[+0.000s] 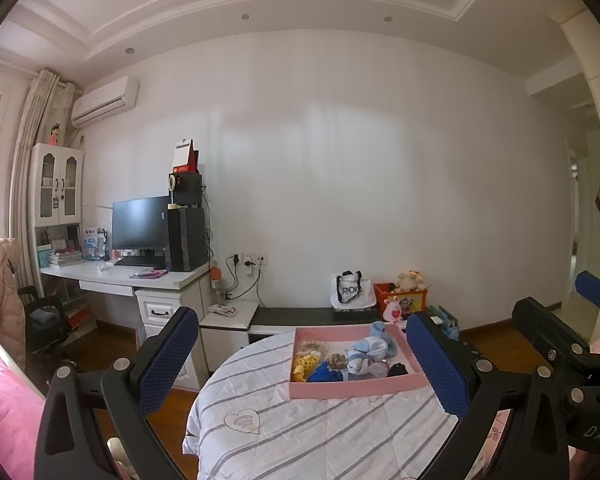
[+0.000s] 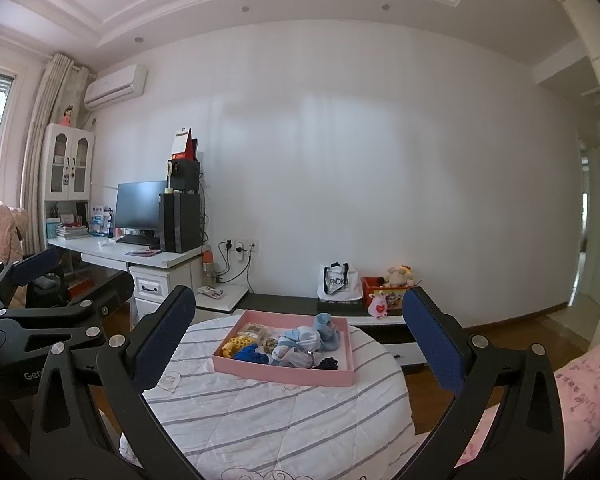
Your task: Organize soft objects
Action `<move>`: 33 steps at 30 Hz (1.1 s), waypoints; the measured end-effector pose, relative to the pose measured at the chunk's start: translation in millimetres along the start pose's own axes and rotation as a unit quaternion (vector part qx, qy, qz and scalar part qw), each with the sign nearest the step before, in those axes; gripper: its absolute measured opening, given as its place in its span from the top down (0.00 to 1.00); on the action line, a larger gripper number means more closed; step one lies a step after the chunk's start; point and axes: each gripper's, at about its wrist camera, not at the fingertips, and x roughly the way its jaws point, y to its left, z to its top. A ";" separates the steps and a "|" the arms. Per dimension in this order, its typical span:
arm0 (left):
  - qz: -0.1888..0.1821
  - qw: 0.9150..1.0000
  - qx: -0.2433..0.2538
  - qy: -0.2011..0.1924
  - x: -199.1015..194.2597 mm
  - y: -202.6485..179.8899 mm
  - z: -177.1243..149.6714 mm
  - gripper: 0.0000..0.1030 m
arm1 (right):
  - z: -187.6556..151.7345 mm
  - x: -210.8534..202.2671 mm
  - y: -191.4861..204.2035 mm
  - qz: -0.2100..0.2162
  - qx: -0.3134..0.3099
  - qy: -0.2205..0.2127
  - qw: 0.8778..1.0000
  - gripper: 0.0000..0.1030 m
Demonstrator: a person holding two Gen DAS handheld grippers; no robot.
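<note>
Left wrist view: left gripper (image 1: 302, 364) and right gripper (image 2: 300, 344), both spread and empty, face the pink tray (image 1: 404, 386) holding socks (image 1: 366, 354), apparently positioned for sorting.

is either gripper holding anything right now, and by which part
Nothing is held. The left gripper and right gripper are both open, short of the pink tray.
</note>
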 end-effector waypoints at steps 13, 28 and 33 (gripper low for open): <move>0.003 1.000 0.000 -0.002 -0.2 3.0 -1.1 0.00 | 0.1 0.3 2.0 0.003 0.001 0.001 1.000 0.00; 0.005 1.000 -0.003 -0.004 2.4 -2.5 -5.2 0.00 | 1.6 0.8 2.8 0.008 0.001 0.003 1.000 0.00; 0.006 1.000 -0.002 -0.003 -2.5 -4.2 -4.3 0.00 | 1.1 2.1 1.6 0.009 0.001 0.003 1.000 0.00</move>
